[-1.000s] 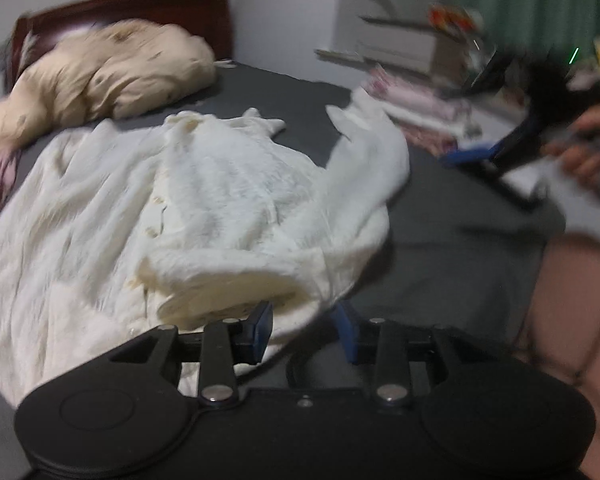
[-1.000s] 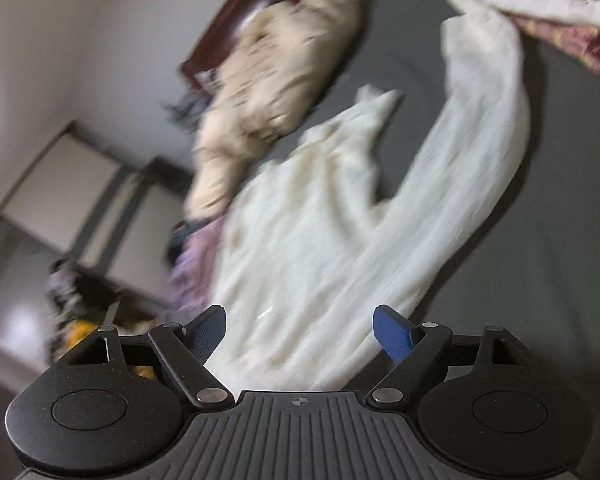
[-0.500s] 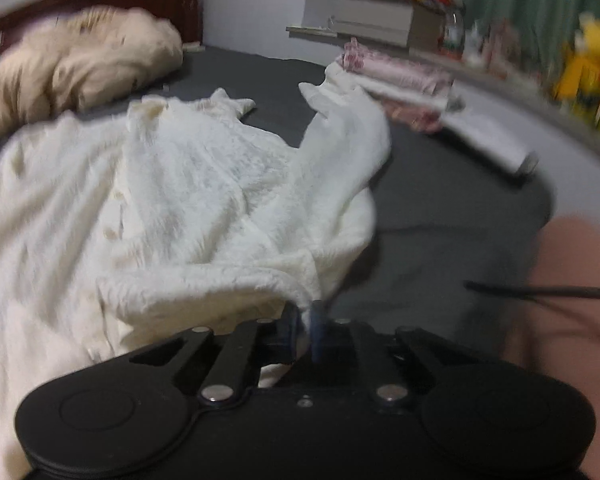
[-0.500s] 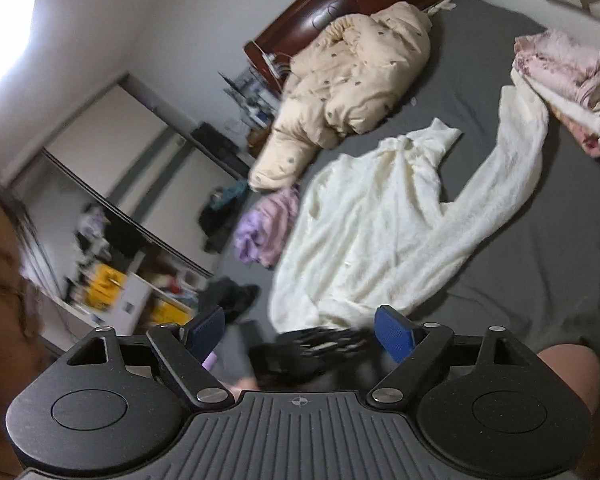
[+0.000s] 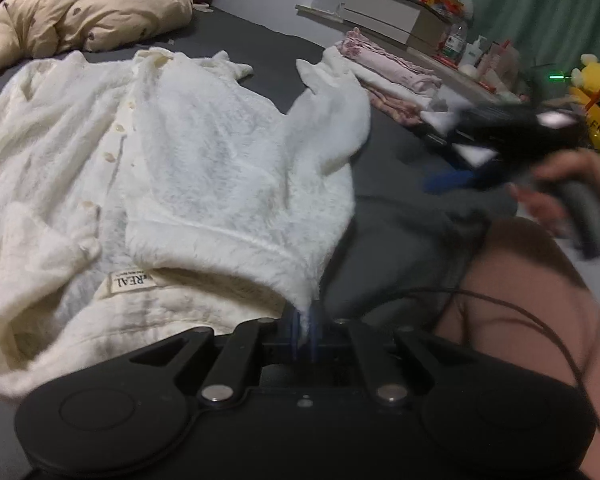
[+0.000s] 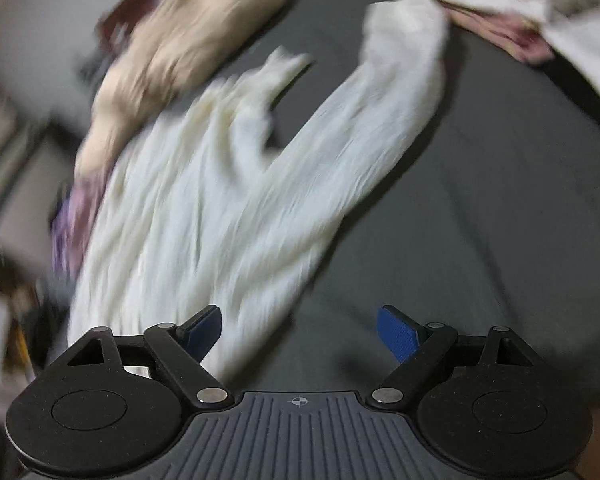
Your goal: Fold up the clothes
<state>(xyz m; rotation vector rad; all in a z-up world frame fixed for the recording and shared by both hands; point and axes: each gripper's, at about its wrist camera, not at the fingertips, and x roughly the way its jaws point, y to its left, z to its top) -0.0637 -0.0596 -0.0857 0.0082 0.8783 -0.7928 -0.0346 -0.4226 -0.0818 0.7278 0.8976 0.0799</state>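
A fluffy white cardigan with buttons down its front lies spread on the dark grey bed, one sleeve stretched toward the far right. My left gripper is shut on the cardigan's near hem corner. In the right wrist view, blurred by motion, the cardigan and its long sleeve lie ahead. My right gripper hangs open above the hem's right side with nothing between its blue pads. In the left wrist view the right gripper shows as a blur at the right, held in a hand.
A beige quilt is bunched at the headboard. Folded pink and white clothes are stacked at the bed's far right edge. A shelf with bottles and a yellow toy stands beyond. The person's knee is at the near right.
My left gripper closed on the cardigan's hem corner and lifted it slightly. The right gripper swung away, up toward the room, then came back down over the cardigan's right side, still open.
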